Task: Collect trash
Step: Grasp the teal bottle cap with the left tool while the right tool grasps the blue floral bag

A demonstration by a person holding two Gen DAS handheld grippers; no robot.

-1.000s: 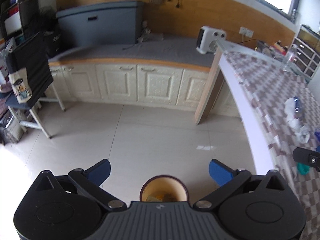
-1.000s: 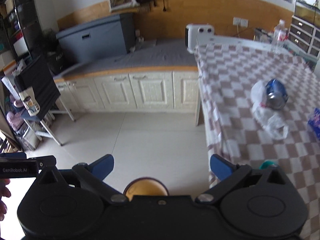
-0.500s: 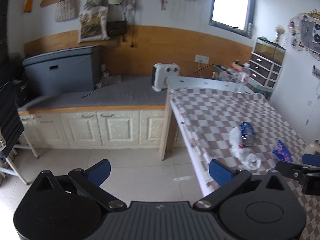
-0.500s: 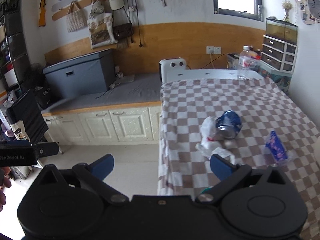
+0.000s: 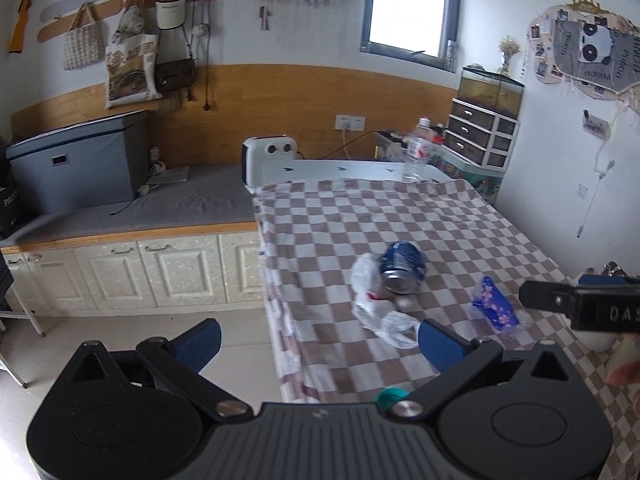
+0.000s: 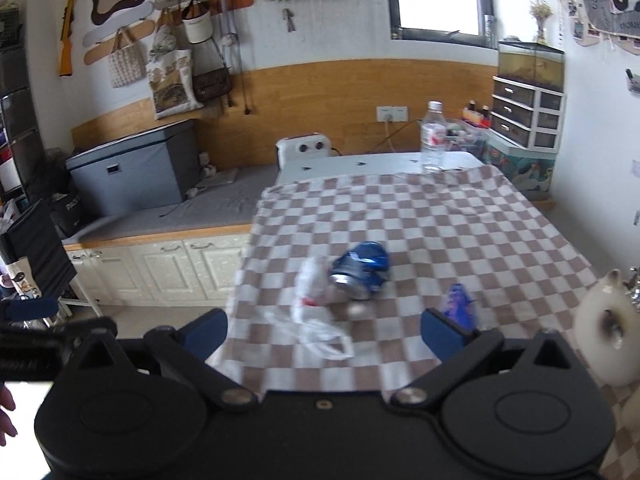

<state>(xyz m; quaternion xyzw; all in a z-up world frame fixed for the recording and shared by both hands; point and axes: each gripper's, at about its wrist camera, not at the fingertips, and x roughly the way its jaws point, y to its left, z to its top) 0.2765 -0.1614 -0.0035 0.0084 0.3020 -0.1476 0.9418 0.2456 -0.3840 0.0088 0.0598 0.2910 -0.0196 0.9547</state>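
The table [image 5: 460, 220] has a brown and white checked cloth [image 6: 440, 220] on it. Both grippers are up over its near edge. The left gripper [image 5: 318, 336] is wide apart and holds nothing. The right gripper [image 6: 326, 330] is wide apart too, with nothing in it. A clear bottle [image 6: 433, 140] stands at the far end of the table. The trash sits in the middle part of the cloth. A squashed blue can [image 5: 402, 273] lies on its side. A white plastic bag [image 5: 380, 312] touches the can on the left and front. A small blue wrapper [image 5: 494, 307] with pink flowers lies near, to the right of the can.
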